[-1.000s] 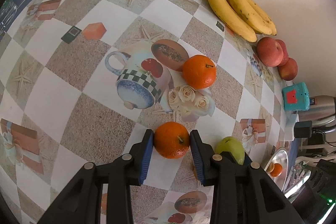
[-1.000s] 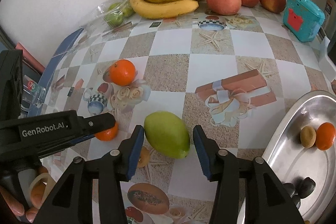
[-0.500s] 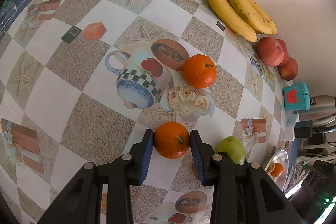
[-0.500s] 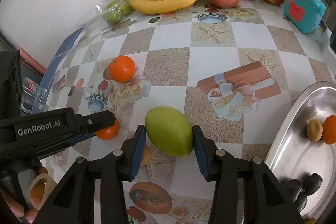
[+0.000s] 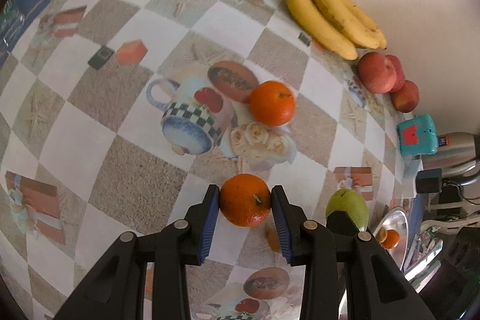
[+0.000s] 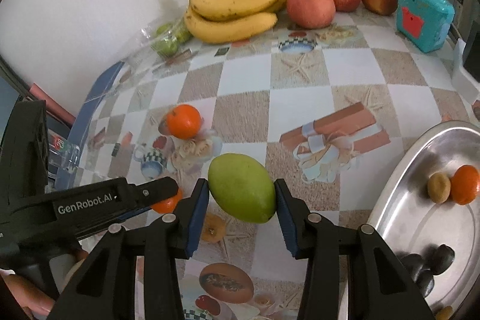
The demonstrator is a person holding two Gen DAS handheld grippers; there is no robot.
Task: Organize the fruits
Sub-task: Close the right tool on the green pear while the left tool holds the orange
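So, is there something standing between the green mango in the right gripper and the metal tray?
Nothing visible does. The green mango sits between the right gripper pads, and only bare tablecloth lies between it and the metal tray at the right.

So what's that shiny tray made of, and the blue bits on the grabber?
The tray looks like polished metal, probably steel: silvery, with mirror-like reflections of the fruit in it. The blue pads on the right gripper look like ribbed rubber or soft plastic, matte; the arms look like hard black plastic.
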